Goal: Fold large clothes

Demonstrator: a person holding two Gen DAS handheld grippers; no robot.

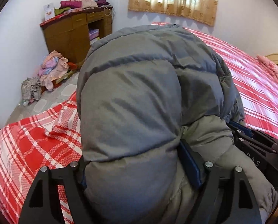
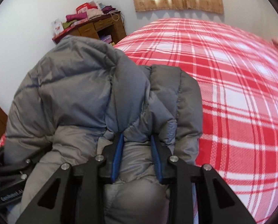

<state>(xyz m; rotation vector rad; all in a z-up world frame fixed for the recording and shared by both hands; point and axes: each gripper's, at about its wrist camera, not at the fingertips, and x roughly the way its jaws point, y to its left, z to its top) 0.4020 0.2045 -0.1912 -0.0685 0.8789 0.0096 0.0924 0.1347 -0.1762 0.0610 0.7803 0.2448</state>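
"DAS" reads on my right gripper point(image 1: 250, 136) body. Both my grippers clamp bunched folds of the grey puffer jacket point(image 1: 139, 102) over the red plaid bed point(image 1: 27, 149); left gripper point(image 1: 137, 169) spread wide around padding. Jacket hides much of the wooden desk point(image 1: 68, 33); clothes pile point(image 1: 51, 69) on the floor.

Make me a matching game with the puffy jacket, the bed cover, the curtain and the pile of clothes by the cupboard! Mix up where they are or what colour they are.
Things:
1. puffy jacket
2. bed cover
3. curtain
4. pile of clothes

Matches:
A. on the floor
B. tan, over the window
C. grey, gripped by the left gripper and right gripper
D. red and white checks

Pairs: 1-C, 2-D, 3-B, 4-A
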